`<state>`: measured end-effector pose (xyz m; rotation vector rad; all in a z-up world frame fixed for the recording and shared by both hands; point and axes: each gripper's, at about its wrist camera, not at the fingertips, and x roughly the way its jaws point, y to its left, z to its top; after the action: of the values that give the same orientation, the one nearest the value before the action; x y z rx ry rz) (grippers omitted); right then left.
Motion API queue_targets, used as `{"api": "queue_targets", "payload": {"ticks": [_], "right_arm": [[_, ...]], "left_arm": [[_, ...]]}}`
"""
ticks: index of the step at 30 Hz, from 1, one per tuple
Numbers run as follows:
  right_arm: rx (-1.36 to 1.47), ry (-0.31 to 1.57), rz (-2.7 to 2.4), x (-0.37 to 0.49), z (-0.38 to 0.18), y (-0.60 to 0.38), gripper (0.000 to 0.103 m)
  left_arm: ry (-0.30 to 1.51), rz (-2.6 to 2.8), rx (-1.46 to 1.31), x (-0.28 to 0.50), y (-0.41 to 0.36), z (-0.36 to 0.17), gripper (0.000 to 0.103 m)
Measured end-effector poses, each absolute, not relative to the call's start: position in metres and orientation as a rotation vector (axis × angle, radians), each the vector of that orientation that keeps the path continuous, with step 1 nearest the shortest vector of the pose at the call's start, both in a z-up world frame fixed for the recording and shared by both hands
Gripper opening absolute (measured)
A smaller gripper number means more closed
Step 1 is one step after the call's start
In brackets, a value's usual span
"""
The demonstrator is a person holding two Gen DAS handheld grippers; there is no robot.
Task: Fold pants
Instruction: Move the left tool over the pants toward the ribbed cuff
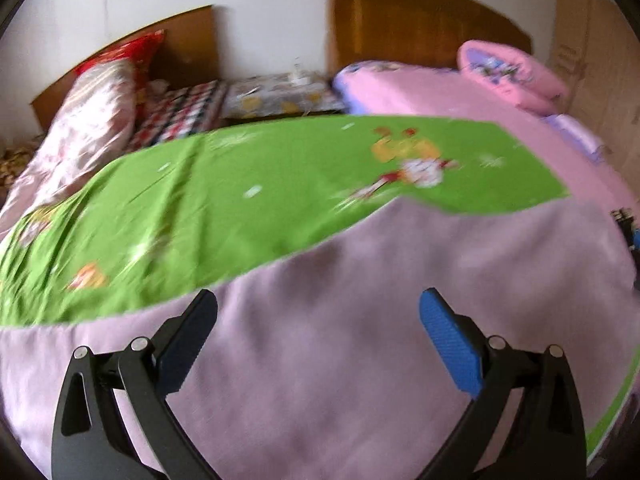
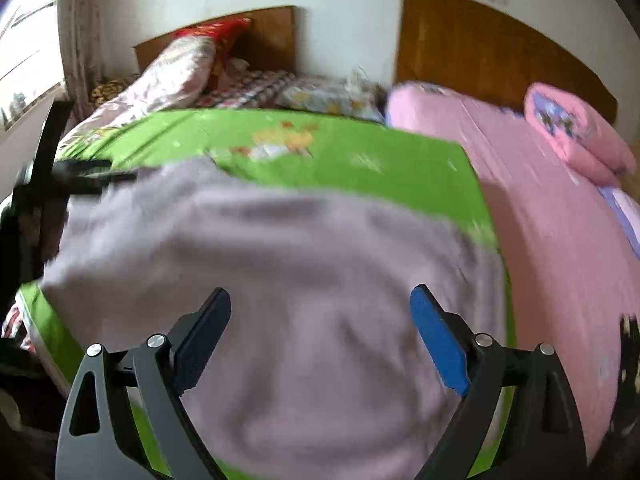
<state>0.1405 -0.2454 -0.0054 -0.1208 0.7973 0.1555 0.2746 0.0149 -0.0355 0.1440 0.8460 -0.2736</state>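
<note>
Blue pads are facing each other on both of your grippers, and on each one the two fingers are standing wide apart with nothing between them. Your left gripper (image 1: 318, 300) is hovering over the pale lilac pants (image 1: 340, 312), and its blue pad (image 1: 450, 344) is showing clearly on the right finger, while the other pad is lying in shadow. Your right gripper (image 2: 320, 300) is doing the same over the pants (image 2: 280, 280), with its blue pad (image 2: 436, 344) on the right finger. I cannot tell if the fingertips are touching the cloth, because both views are blurred.

The pants are lying spread out on the green sheet (image 1: 240, 184), at the near edge of the bed, and they are filling most of the lower half of both views. In the right wrist view the green sheet (image 2: 360, 160) is showing beyond the pants and also in a narrow strip along their right side and at the near left corner. A cartoon print (image 1: 412, 160) is sitting on the green sheet beyond the pants.

To the right, a pink sheet (image 2: 560, 240) is covering the neighbouring bed, with a rolled pink quilt (image 2: 576, 132) near its wooden headboard (image 2: 480, 40). At the far left corner, a striped pillow (image 1: 96, 112) is leaning against a red pillow (image 1: 136, 56).
</note>
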Motion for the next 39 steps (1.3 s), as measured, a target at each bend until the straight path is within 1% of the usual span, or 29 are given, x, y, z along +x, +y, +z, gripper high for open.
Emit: {"api": "queue_targets", "payload": {"ticks": [4, 6, 9, 10, 12, 16, 18, 21, 24, 26, 30, 33, 37, 39], "right_arm": [[-0.169, 0.804, 0.212, 0.187, -0.012, -0.210, 0.088], [-0.177, 0.870, 0.188, 0.210, -0.033, -0.206, 0.088], [-0.184, 0.986, 0.110, 0.224, -0.065, -0.221, 0.088], [-0.163, 1.004, 0.104, 0.224, -0.072, -0.229, 0.090], [-0.018, 0.983, 0.151, 0.218, -0.077, -0.255, 0.091], [-0.044, 0.979, 0.146, 0.217, -0.078, -0.251, 0.092], [-0.007, 0.976, 0.159, 0.215, -0.076, -0.257, 0.092], [-0.043, 0.978, 0.063, 0.206, -0.061, -0.252, 0.091], [-0.049, 0.959, 0.082, 0.184, -0.052, -0.252, 0.091], [-0.080, 1.001, 0.036, 0.176, -0.063, -0.258, 0.092], [-0.035, 0.914, 0.089, 0.163, -0.076, -0.277, 0.092], [-0.069, 0.917, 0.068, 0.163, -0.075, -0.273, 0.092], [-0.158, 1.018, -0.078, 0.162, -0.060, -0.259, 0.092], [-0.223, 0.979, -0.128, 0.159, -0.042, -0.248, 0.092]], "left_arm": [[0.905, -0.226, 0.095, 0.272, 0.042, -0.055, 0.101], [0.926, -0.221, 0.082, 0.275, 0.047, -0.066, 0.101], [0.925, -0.220, 0.076, 0.276, 0.049, -0.067, 0.101], [0.934, -0.219, 0.080, 0.277, 0.049, -0.068, 0.101], [0.936, -0.219, 0.084, 0.276, 0.046, -0.068, 0.101], [0.941, -0.218, 0.086, 0.279, 0.045, -0.070, 0.101], [0.940, -0.218, 0.085, 0.278, 0.044, -0.071, 0.101], [0.941, -0.221, 0.080, 0.279, 0.045, -0.070, 0.101], [0.941, -0.220, 0.079, 0.281, 0.045, -0.071, 0.101], [0.942, -0.216, 0.086, 0.281, 0.044, -0.071, 0.101], [0.943, -0.214, 0.090, 0.281, 0.043, -0.072, 0.101], [0.944, -0.217, 0.086, 0.281, 0.043, -0.071, 0.101], [0.902, -0.196, -0.001, 0.263, 0.066, -0.049, 0.101], [0.845, -0.191, -0.033, 0.247, 0.093, -0.033, 0.101]]}}
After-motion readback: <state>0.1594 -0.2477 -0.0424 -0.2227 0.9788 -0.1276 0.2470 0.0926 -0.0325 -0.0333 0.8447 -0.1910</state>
